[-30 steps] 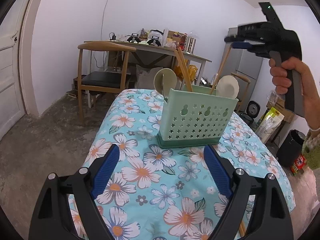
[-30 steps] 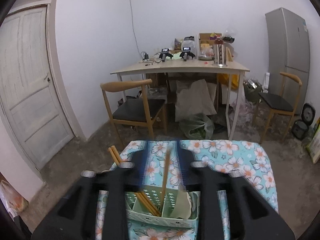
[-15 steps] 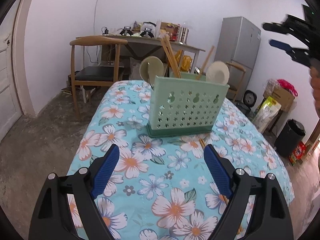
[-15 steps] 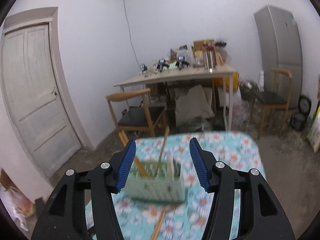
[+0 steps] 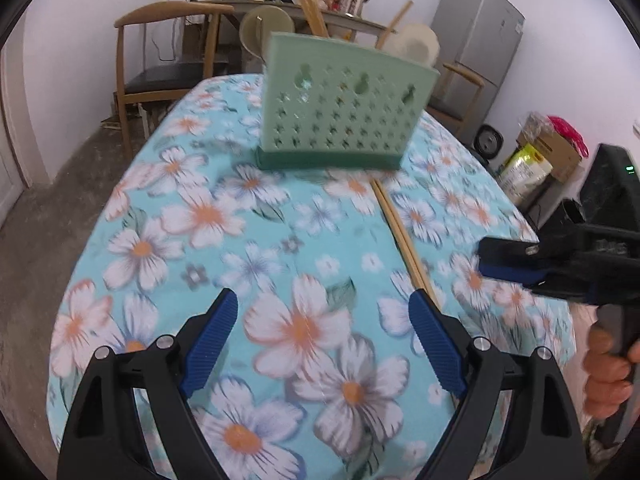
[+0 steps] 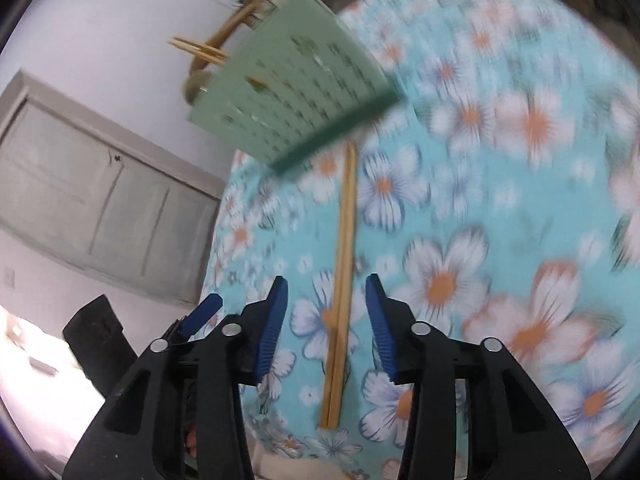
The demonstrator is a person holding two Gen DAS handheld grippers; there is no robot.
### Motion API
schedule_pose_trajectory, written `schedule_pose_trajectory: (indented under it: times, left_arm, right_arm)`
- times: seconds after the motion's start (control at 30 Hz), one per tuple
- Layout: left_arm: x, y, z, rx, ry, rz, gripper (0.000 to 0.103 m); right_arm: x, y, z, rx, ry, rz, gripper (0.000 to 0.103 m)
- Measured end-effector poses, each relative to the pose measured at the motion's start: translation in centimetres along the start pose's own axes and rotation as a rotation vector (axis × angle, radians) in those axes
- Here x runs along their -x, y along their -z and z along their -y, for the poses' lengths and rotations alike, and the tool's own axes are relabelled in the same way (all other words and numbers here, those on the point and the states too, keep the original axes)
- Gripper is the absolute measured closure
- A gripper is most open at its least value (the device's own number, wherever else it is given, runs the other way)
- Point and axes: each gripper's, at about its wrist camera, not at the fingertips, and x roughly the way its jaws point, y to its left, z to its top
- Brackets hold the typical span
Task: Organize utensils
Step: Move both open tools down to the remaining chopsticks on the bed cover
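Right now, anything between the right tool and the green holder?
Only the pair of chopsticks on the floral tablecloth, running from the right tool up to the holder. Right wrist view.

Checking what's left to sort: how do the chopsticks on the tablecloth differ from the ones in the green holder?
The loose chopsticks lie flat on the tablecloth; the stored chopsticks stand tilted in the holder. The loose pair shows full length; the stored pair shows only its top ends. Both are light wooden pairs.

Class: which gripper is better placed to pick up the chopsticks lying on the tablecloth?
Right. The right gripper straddles the chopsticks, its jaws closing; the left gripper hovers beside them, over bare cloth.
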Motion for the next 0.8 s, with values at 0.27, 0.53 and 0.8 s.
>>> schedule_pose_trajectory:
  times: [0.27, 0.53, 0.8]
  left_arm:
    - [0.6, 0.9, 0.4, -0.003, 0.005, 0.003, 0.018]
    - [1.0, 0.8, 1.4, -0.041, -0.018, 0.028, 0.018]
    - [0.6, 0.6, 2.5, -0.055, 0.03, 0.018, 0.034]
  right_arm:
    - [-2.8, 1.6, 0.3, -0.02, 0.018, -0.04, 0.083]
    - [-2.7, 1.4, 1.6, -0.058, -0.03, -0.013, 0.098]
    - [0.3, 1.6, 4.1, -0.086, -0.031, 0.04, 0.099]
